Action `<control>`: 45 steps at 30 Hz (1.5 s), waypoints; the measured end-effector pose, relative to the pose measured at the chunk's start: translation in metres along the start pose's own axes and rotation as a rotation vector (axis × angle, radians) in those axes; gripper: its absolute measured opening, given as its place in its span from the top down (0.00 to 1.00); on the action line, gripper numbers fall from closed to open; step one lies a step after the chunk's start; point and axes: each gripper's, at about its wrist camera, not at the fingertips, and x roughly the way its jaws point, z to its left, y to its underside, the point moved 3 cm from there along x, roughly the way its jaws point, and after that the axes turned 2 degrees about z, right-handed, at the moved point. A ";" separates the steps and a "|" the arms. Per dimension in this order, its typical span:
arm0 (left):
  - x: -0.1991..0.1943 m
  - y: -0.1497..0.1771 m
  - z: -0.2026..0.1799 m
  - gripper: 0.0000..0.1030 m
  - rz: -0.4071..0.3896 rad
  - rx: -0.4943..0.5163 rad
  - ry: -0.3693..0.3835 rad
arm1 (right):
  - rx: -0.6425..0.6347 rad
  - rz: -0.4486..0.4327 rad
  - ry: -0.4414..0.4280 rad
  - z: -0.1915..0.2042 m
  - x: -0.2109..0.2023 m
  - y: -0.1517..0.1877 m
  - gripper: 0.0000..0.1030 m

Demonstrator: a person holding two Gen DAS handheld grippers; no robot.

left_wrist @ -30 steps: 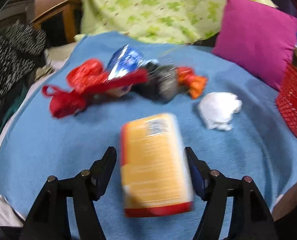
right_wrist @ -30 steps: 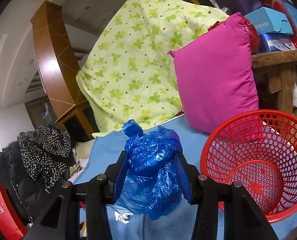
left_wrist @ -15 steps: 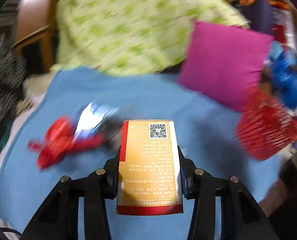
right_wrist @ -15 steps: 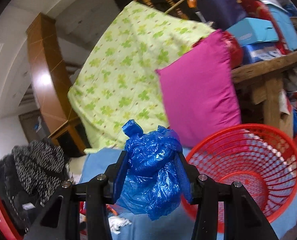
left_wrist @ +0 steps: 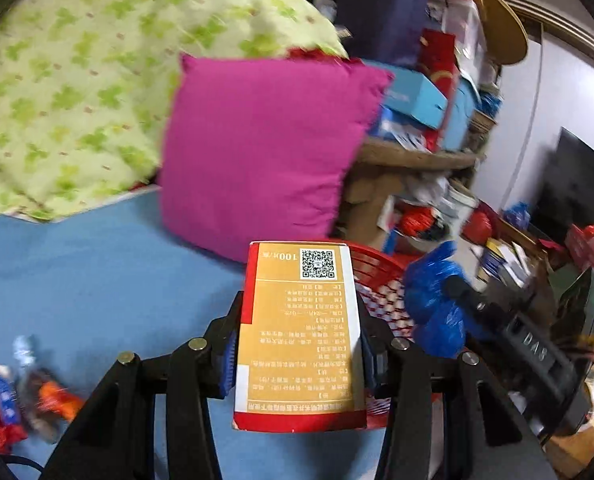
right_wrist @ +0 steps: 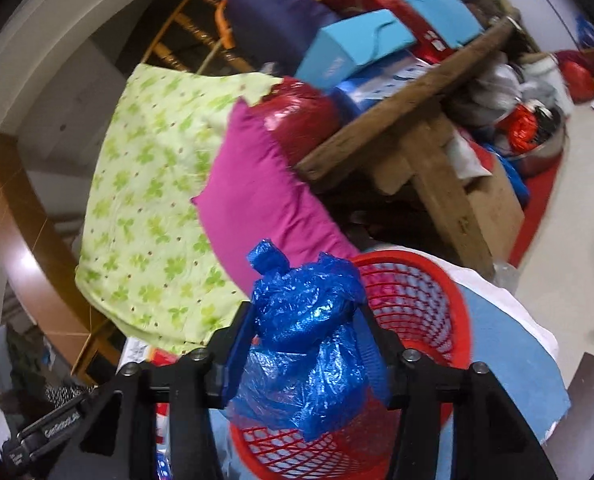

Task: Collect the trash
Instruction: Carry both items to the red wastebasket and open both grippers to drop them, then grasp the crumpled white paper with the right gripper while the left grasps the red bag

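My left gripper (left_wrist: 299, 300) has a gold box (left_wrist: 301, 332) with red edges and a QR code between its pads; its jaws are opening slightly. The box hangs above the blue cloth (left_wrist: 77, 272), at the near rim of the red mesh basket (left_wrist: 381, 300). My right gripper (right_wrist: 305, 316) has a crumpled blue plastic bag (right_wrist: 305, 344) between its pads, directly over the red basket (right_wrist: 417, 300), and its jaws are opening too. In the left wrist view that blue bag (left_wrist: 433, 300) hangs over the basket's right side. Several wrappers (left_wrist: 17, 400) lie on the cloth at lower left.
A magenta pillow (left_wrist: 265, 148) leans behind the basket, with a green patterned quilt (left_wrist: 77, 80) to its left. A wooden bench (right_wrist: 417, 120) stacked with boxes stands to the right. The blue cloth's edge (right_wrist: 537, 380) drops off just past the basket.
The left gripper closed on the gold box, lifted it and swung right to the basket. The right gripper carried the blue bag over the basket, rolled, and its jaws widened a little.
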 end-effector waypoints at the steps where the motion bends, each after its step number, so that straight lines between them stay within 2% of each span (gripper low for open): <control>1: 0.007 -0.002 -0.005 0.43 0.019 0.005 0.010 | 0.011 0.004 0.007 -0.004 0.000 -0.001 0.38; 2: 0.013 -0.004 -0.009 0.36 0.028 0.012 0.004 | 0.021 0.005 0.011 -0.006 0.001 -0.002 0.36; 3: 0.017 -0.004 -0.009 0.33 0.030 0.017 0.000 | 0.029 0.003 0.014 -0.009 0.000 -0.004 0.31; 7: 0.017 -0.005 -0.005 0.32 0.034 0.019 0.004 | 0.034 -0.031 0.013 -0.011 -0.006 -0.007 0.30; 12: -0.016 0.004 0.037 0.32 -0.011 -0.033 -0.035 | -0.045 -0.057 -0.033 0.013 -0.007 -0.003 0.30; 16: -0.063 0.039 0.102 0.31 -0.061 -0.131 -0.155 | -0.225 -0.077 -0.123 0.069 -0.010 0.017 0.30; 19: -0.106 0.083 0.160 0.30 -0.093 -0.205 -0.285 | -0.313 -0.049 -0.218 0.107 -0.007 0.038 0.30; 22: -0.146 0.131 0.219 0.28 -0.100 -0.271 -0.461 | -0.358 0.047 -0.302 0.141 0.008 0.068 0.30; 24: -0.169 0.164 0.259 0.28 -0.086 -0.323 -0.578 | -0.381 0.147 -0.337 0.162 0.026 0.092 0.30; 27: -0.193 0.200 0.299 0.28 -0.074 -0.410 -0.665 | -0.414 0.329 -0.362 0.186 0.057 0.131 0.30; 31: -0.206 0.231 0.335 0.28 -0.076 -0.529 -0.681 | -0.421 0.603 -0.333 0.201 0.103 0.192 0.30; 33: -0.198 0.235 0.339 0.28 -0.067 -0.538 -0.676 | -0.406 0.708 -0.305 0.202 0.120 0.218 0.31; 36: -0.185 0.235 0.340 0.28 -0.046 -0.530 -0.660 | -0.361 0.820 -0.266 0.194 0.139 0.243 0.34; 41: -0.167 0.228 0.361 0.28 -0.027 -0.570 -0.606 | -0.292 0.901 -0.202 0.177 0.153 0.261 0.39; 45: -0.157 0.211 0.380 0.28 -0.059 -0.586 -0.581 | -0.245 0.952 -0.169 0.167 0.164 0.271 0.47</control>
